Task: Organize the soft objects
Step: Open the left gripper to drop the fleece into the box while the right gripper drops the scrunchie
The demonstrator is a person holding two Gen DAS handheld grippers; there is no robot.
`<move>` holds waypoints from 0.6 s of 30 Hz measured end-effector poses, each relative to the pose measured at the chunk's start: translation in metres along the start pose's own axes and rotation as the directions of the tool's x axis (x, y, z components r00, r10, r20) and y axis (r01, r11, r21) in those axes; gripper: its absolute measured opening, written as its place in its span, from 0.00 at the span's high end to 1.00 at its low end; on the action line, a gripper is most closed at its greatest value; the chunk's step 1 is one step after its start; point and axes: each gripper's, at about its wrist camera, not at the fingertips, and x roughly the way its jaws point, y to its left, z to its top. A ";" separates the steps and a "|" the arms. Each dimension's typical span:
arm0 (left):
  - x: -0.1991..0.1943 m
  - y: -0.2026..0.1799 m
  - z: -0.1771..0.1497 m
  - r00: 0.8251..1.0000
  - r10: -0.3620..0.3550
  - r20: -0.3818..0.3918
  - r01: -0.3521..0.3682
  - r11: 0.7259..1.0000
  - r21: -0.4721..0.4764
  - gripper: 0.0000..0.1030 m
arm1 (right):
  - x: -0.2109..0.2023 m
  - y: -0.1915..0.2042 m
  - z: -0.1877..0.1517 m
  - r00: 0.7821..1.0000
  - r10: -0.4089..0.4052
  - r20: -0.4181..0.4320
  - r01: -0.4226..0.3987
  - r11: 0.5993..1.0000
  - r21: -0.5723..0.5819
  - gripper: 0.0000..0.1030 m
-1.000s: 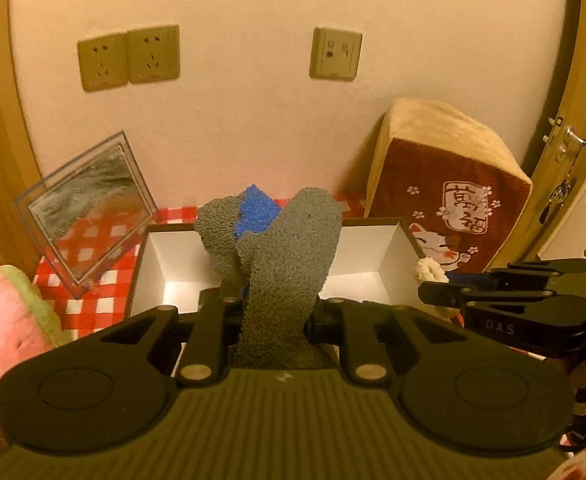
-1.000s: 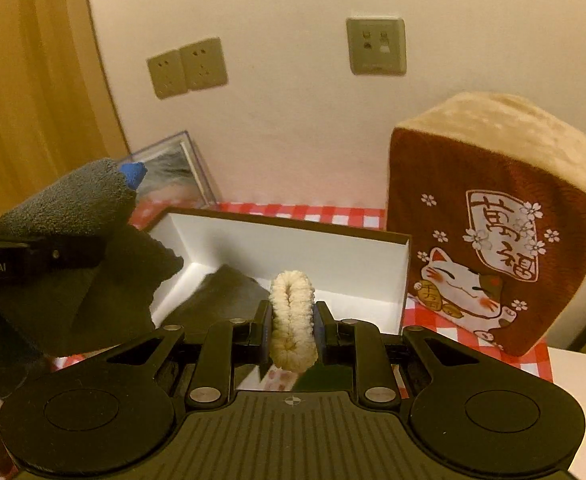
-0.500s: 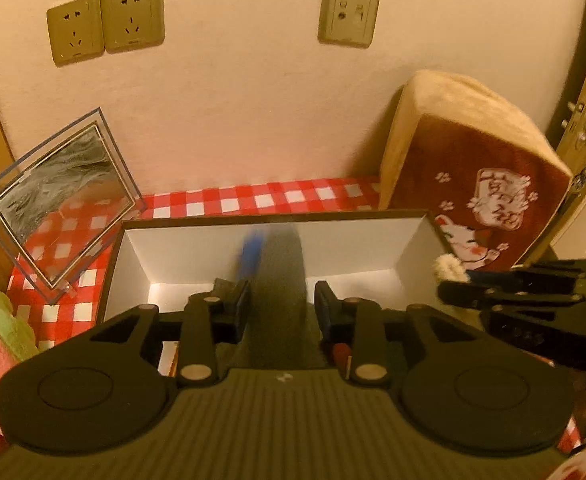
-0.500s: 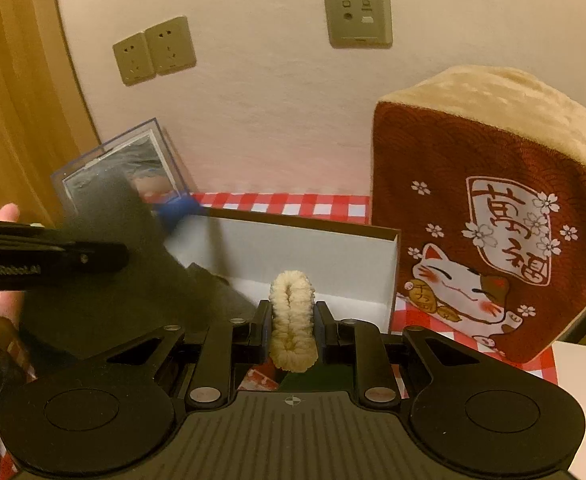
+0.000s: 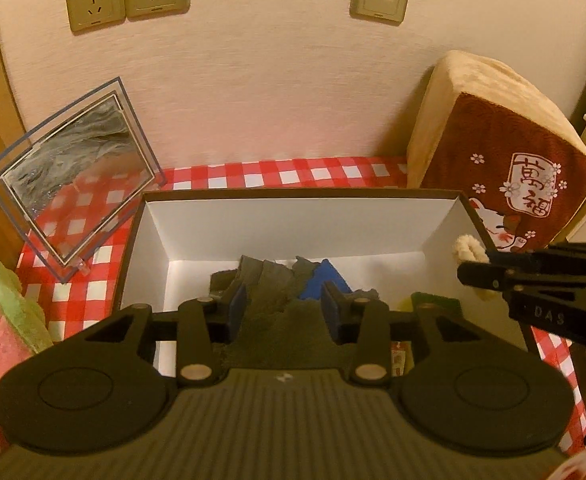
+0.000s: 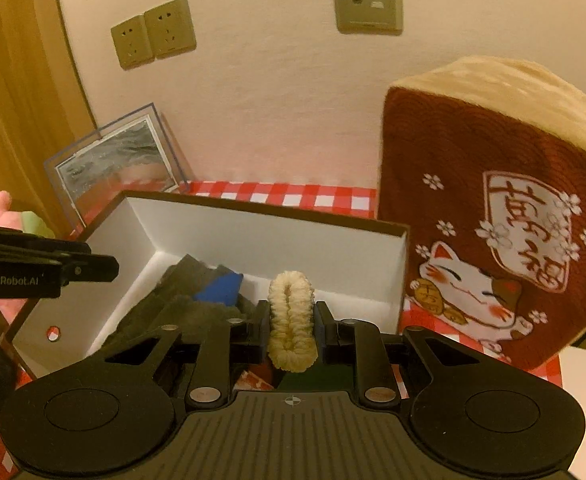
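A white-lined box point(image 5: 293, 194) stands on the red checked cloth. Inside it lies a grey sock with a blue toe point(image 5: 265, 276), also visible in the right wrist view point(image 6: 181, 308). My left gripper point(image 5: 283, 306) hangs over the box's near side. Its jaws are opening, and the sock lies loose between and beneath them, not pinched. My right gripper point(image 6: 292, 316) is shut on a cream fluffy scrunchie point(image 6: 292, 300), held upright above the box's right end point(image 6: 403, 276). In the left wrist view the scrunchie point(image 5: 467, 246) pokes out of the right gripper point(image 5: 481, 266).
A brown and tan lucky-cat cushion point(image 6: 493, 216) leans on the wall right of the box. A clear acrylic picture frame point(image 5: 73, 184) stands tilted at the left. A pink and green watermelon plush point(image 5: 1, 320) is at the near left. Wall sockets sit above.
The grey sock left the left gripper's grip and dropped into the box as the jaws widened. Both grippers came lower and closer to the box. The scrunchie stays held.
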 end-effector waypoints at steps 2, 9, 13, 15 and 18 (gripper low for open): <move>0.000 0.001 0.000 1.000 0.003 -0.001 -0.003 1.000 -0.004 0.61 | 0.001 0.002 0.003 1.000 -0.003 0.016 0.003 1.000 -0.007 0.78; -0.003 0.003 0.000 1.000 0.012 0.002 -0.012 1.000 -0.007 0.59 | 0.001 0.005 0.019 0.995 -0.007 0.097 0.006 1.000 0.005 0.39; -0.006 0.004 -0.002 1.000 0.015 0.001 -0.015 1.000 -0.008 0.57 | -0.005 0.004 0.025 0.992 -0.001 0.123 0.000 1.000 0.009 0.37; -0.007 0.005 -0.004 1.000 0.014 -0.001 -0.014 1.000 -0.016 0.56 | -0.008 0.003 0.025 0.992 -0.004 0.123 0.002 1.000 0.014 0.35; -0.011 0.005 -0.005 1.000 0.012 0.001 -0.012 1.000 -0.020 0.55 | -0.012 0.001 0.020 0.995 -0.003 0.103 0.000 1.000 0.025 0.35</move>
